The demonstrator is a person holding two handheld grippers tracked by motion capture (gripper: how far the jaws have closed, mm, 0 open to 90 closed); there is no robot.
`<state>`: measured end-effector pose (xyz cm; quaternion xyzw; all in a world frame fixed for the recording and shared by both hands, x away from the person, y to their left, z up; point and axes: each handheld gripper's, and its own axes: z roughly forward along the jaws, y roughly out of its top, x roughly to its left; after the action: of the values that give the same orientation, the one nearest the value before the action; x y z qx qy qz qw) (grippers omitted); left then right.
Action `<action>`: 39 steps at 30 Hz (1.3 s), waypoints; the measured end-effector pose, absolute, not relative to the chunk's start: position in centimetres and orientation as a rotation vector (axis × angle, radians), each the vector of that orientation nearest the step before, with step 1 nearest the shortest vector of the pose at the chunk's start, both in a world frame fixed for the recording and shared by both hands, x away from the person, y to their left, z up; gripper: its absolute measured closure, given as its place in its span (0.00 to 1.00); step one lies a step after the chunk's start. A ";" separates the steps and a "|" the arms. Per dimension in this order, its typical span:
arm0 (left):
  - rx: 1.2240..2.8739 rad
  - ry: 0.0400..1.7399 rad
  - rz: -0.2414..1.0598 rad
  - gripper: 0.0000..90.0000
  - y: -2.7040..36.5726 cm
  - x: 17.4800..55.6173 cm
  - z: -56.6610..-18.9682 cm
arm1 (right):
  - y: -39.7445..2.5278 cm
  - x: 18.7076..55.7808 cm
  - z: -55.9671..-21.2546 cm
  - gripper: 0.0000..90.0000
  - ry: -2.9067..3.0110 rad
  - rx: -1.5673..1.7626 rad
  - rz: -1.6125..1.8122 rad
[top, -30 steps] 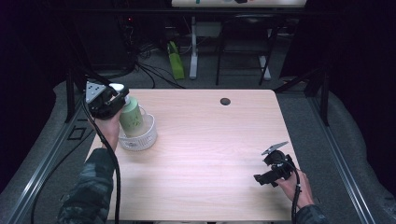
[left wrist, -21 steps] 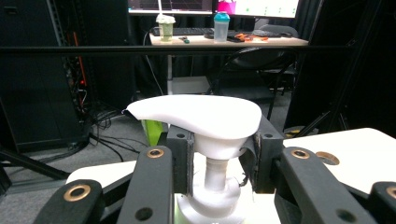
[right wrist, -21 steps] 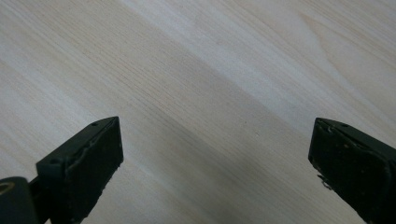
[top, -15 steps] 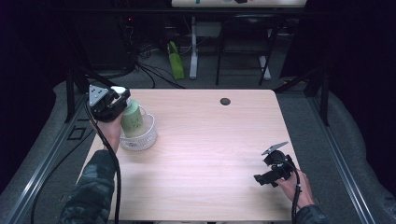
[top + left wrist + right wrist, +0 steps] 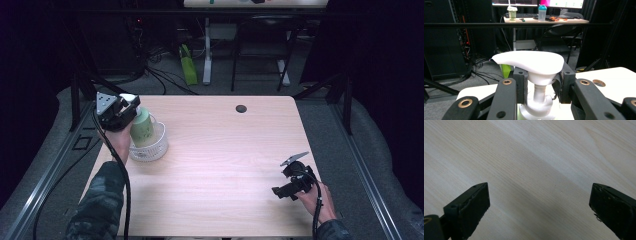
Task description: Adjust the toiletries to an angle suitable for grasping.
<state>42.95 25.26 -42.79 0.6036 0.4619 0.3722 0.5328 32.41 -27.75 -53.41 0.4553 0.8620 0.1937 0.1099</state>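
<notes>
High view: wooden table, pale grain, small dark round hole near the far edge. Left gripper sits at the far left corner, grey three-cornered plate on top, cable trailing down along the sleeve. Its jaws are clamped on the white pump head of a pale green pump bottle. Bottle stands in a clear plastic basket near the left edge, tilted a little toward the gripper. Right gripper lies low near the right front corner, held in the right hand, jaws spread apart, nothing between them. The two grippers are well apart. Left gripper view: both black jaws pressed against the neck just under the white pump head, one on each side; white collar below. Background has a desk with a cup and a shaker bottle, dim. Right gripper view: the two black jaws stand wide at the lower corners, bare table grain between, nothing gripped.
</notes>
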 end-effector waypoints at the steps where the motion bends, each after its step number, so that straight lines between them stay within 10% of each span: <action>1: 1.438 1.102 0.888 0.75 25.3 42.9 -42.8 | -27.8 32.4 -53.4 0.03 2.533 1.338 0.571; 39: 1.441 1.098 0.870 0.74 25.7 41.8 -42.9 | -27.7 32.3 -53.2 0.03 2.520 1.329 0.573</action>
<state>41.80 25.68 -42.93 0.6053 0.4613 0.3652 0.5361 32.30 -27.71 -53.16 0.4542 0.8612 0.1957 0.1176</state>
